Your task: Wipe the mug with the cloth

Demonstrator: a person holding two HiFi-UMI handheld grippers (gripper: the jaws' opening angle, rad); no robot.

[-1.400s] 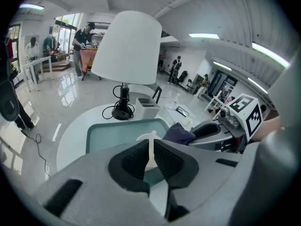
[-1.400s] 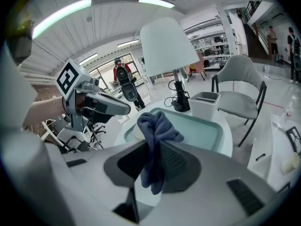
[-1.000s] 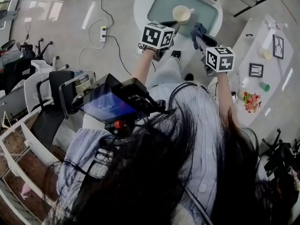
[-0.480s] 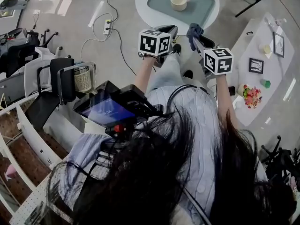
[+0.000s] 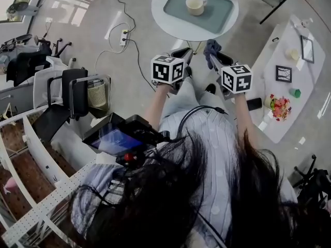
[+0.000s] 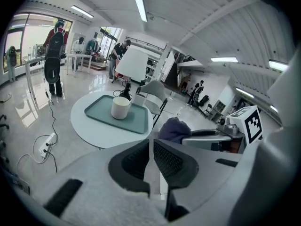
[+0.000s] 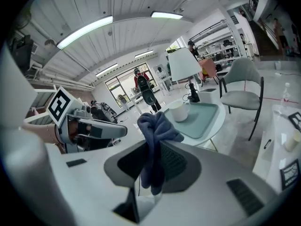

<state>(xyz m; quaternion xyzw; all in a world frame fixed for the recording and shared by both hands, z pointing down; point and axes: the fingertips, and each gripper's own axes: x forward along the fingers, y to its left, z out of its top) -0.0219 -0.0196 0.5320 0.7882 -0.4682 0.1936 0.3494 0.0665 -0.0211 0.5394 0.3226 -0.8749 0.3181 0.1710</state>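
The head view looks steeply down from above the person's dark hair, so the round white worktop (image 5: pixel 191 32) with its teal rectangular tray (image 5: pixel 220 9) and cream ceramic mug (image 5: pixel 195 5) lies far off at the top edge. The left gripper view sits close behind its own fingers (image 6: pixel 171 161), and the right gripper view behind its fingers (image 7: pixel 176 164), both looking nearly level across the room. All three share that distant worktop, tray and mug; the left gripper view also catches the right gripper (image 6: pixel 188 135) at its right, the right gripper view the left gripper (image 7: pixel 123 132) at its left.
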